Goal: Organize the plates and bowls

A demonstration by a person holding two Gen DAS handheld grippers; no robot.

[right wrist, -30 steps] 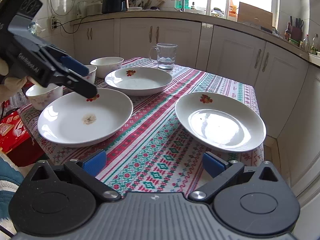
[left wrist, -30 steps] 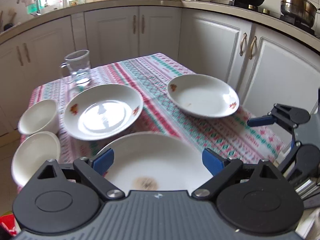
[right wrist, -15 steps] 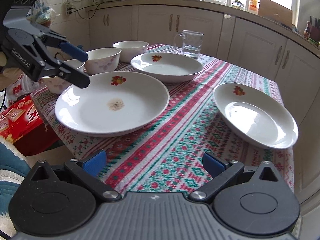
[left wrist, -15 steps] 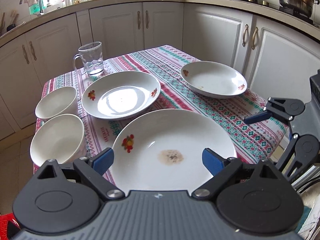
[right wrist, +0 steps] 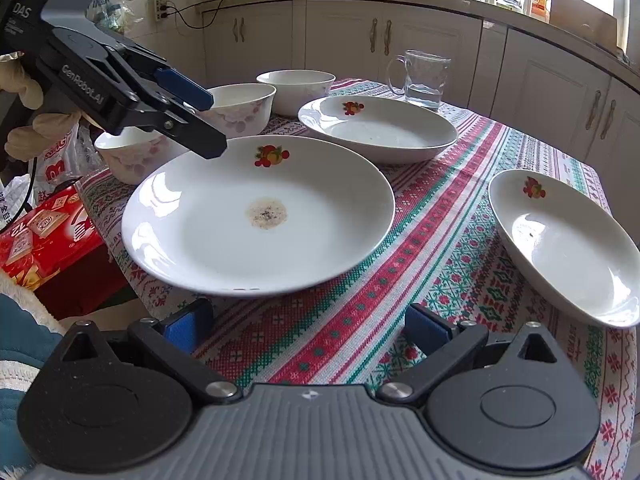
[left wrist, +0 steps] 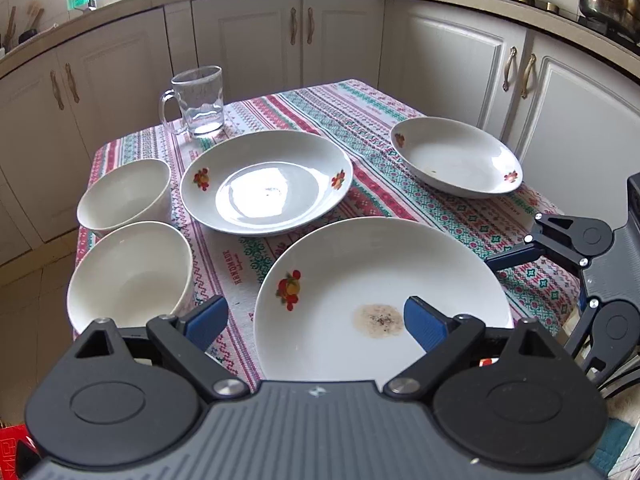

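Three white fruit-print plates lie on the striped tablecloth: a stained one (left wrist: 380, 292) nearest, one in the middle (left wrist: 266, 182), one at the far right (left wrist: 456, 156). Two white bowls (left wrist: 128, 280) stand left of them. My left gripper (left wrist: 316, 322) is open above the stained plate's near left rim, holding nothing. In the right wrist view the stained plate (right wrist: 256, 216) lies just ahead of my open, empty right gripper (right wrist: 308, 326). The left gripper (right wrist: 210, 122) hovers at that plate's far left rim. Three bowls (right wrist: 240, 108) stand behind it.
A glass mug (left wrist: 198, 102) with a little water stands at the table's far side. White kitchen cabinets (left wrist: 300, 40) close in around the table. A red box (right wrist: 44, 236) sits below the table's left edge. The right gripper's body (left wrist: 580, 248) is beside the table's right edge.
Both grippers have come lower and nearer the stained plate, which now fills more of each view. The left gripper has shifted left, so the plate sits to its right. Both stay open.
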